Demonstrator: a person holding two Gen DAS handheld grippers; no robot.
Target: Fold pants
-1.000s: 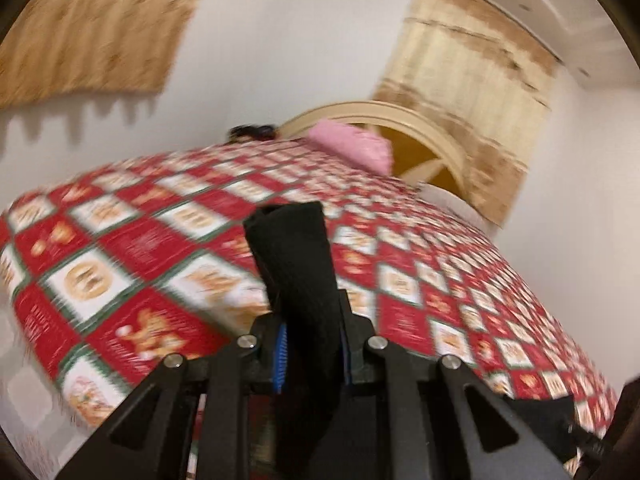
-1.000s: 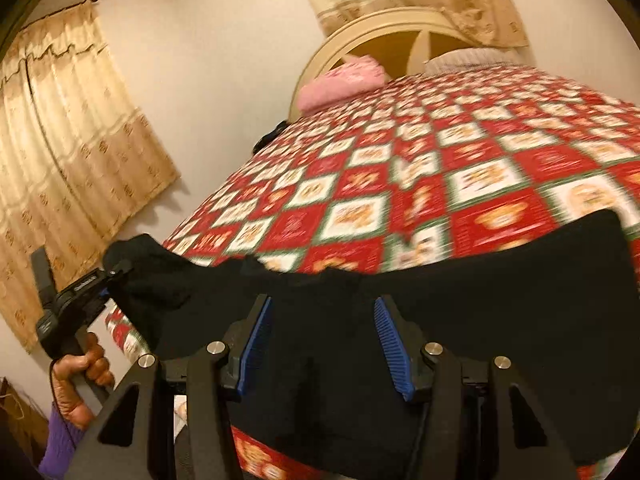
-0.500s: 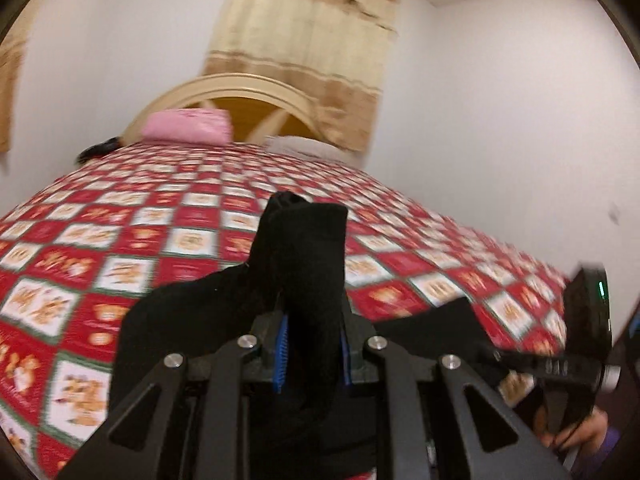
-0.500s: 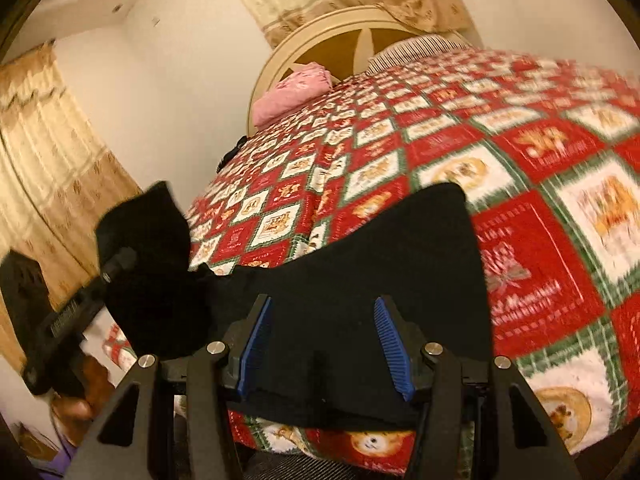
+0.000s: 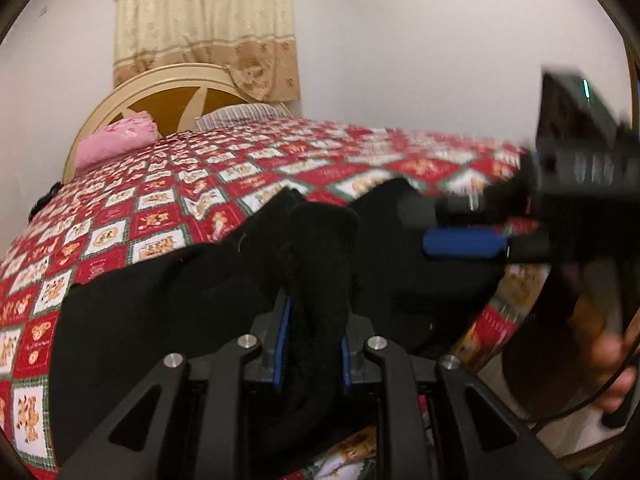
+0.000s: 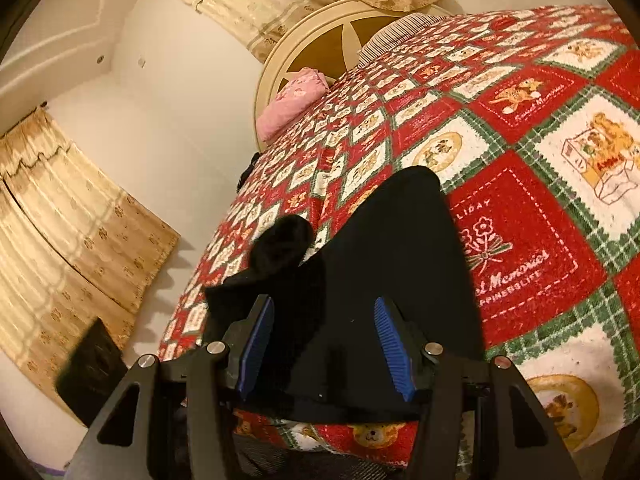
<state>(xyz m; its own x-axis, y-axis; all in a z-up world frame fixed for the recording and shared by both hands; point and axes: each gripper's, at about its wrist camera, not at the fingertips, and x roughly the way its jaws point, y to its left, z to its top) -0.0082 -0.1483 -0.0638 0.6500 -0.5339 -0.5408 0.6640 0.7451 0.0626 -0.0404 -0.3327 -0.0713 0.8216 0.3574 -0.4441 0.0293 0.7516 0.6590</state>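
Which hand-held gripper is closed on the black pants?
The left hand-held gripper: its blue pads pinch a bunch of the black pants. The right hand-held gripper stands open above them.

Pants: matt black cloth, soft, faintly fuzzy, light-absorbing; a few pale lint specks on the surface.

Bedspread: woven cloth, coarse towel-like nap, printed red, white and green; matt.

Left claw: matt black plastic frame, bright metal screw heads, ribbed blue rubbery pads.

Right claw: same matt black plastic, same ribbed blue pads, same shiny metal screws.

Headboard: cream painted rim, smooth, slight sheen; brown wood-look panels.

Pink pillow: soft matt cloth.

Curtain: thin beige patterned fabric.

Wall: smooth, matt.
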